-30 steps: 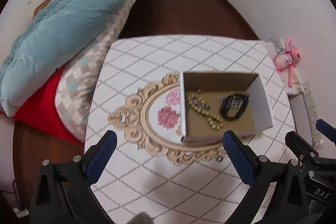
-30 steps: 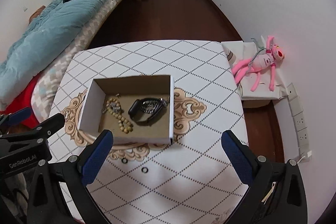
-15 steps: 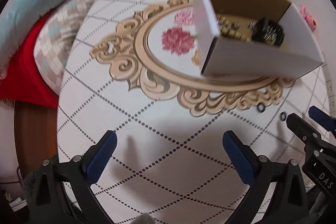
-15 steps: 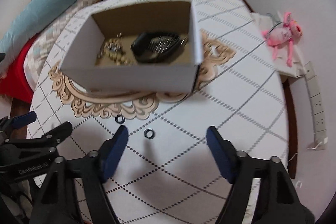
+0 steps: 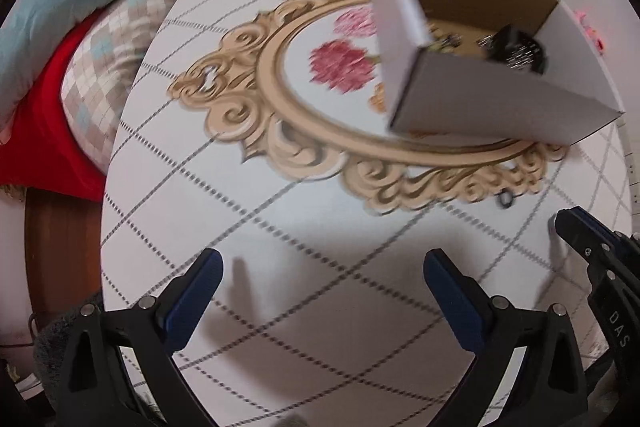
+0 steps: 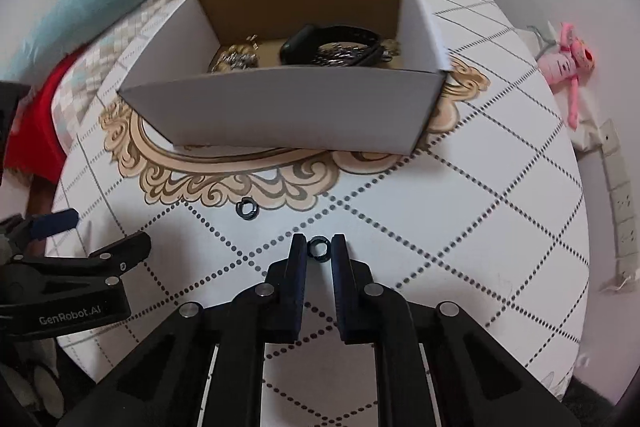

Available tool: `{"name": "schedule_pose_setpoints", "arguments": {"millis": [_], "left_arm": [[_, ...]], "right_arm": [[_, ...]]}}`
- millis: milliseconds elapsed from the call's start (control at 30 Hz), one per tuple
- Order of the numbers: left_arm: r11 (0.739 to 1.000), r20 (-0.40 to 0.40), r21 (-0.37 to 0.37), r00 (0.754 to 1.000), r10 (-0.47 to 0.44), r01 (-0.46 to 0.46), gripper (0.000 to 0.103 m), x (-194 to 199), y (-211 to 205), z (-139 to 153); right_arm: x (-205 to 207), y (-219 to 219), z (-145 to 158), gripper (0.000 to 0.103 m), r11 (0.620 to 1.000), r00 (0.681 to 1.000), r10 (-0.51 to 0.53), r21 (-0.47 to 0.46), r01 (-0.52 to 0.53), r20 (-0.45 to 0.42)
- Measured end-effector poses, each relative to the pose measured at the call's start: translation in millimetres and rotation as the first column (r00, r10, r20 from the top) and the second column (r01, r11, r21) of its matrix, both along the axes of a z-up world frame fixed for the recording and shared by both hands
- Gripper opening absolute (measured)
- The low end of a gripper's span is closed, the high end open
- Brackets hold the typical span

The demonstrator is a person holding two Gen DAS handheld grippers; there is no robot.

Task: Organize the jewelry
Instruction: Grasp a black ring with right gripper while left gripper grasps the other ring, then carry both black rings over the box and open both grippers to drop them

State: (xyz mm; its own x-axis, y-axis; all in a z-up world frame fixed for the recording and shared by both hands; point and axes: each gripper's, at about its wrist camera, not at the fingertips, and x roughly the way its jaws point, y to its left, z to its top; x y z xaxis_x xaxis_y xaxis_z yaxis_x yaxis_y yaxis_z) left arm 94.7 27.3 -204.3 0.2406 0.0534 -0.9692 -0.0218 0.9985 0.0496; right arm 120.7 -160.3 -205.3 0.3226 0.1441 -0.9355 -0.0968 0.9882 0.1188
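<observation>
Lower centre of frame, right claw [image 6: 319, 241]: my fingers nearly closed around a black ring [image 6: 318, 248], contact unclear.
Left claw [image 5: 320, 267]: wide open, empty.
Box [image 6: 288, 107]: upper centre, on desk [image 6: 460, 211].

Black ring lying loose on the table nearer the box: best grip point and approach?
Pinch the second ring across its outer rim, coming from above and the near side. It lies flat on the table, so only the rim offers purchase. The right gripper already brackets the other ring.
</observation>
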Motion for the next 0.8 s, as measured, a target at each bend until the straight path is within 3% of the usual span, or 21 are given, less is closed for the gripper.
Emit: {"name": "schedule_pose_setpoints", "arguments": {"millis": [133, 267, 467, 633, 800], "left_arm": [[0.997, 0.033, -0.066, 0.999, -0.039, 0.041, 0.102, 4.6, -27.0, 2.4], [0.992, 0.069, -0.066, 0.992, -0.103, 0.107, 0.100, 8.5, -58.4, 1.2], [0.984, 0.095, -0.042, 0.981, -0.167, 0.171, 0.066, 9.6, -88.4, -4.1], [0.976, 0.125, -0.035, 0.970, -0.208, 0.214, 0.011, 14.7, -97.6, 1.1], [0.973, 0.135, -0.048, 0.966, -0.218, 0.226, 0.010, 17.6, -95.5, 4.7]], "right_arm": [[-0.2, -28.5, 10.3, 0.013, 0.996, 0.997, -0.081, 0.031, 0.081, 0.014], [2.0, -56.9, 9.6, 0.013, 0.987, 0.988, -0.156, 0.041, 0.155, 0.003], [4.4, -80.9, 6.5, 0.013, 0.978, 0.979, -0.204, 0.049, 0.204, -0.001], [4.1, -84.6, 6.4, 0.013, 0.975, 0.977, -0.215, 0.056, 0.214, 0.002], [3.3, -83.2, 9.4, 0.013, 0.974, 0.976, -0.216, 0.067, 0.215, 0.007]]}}
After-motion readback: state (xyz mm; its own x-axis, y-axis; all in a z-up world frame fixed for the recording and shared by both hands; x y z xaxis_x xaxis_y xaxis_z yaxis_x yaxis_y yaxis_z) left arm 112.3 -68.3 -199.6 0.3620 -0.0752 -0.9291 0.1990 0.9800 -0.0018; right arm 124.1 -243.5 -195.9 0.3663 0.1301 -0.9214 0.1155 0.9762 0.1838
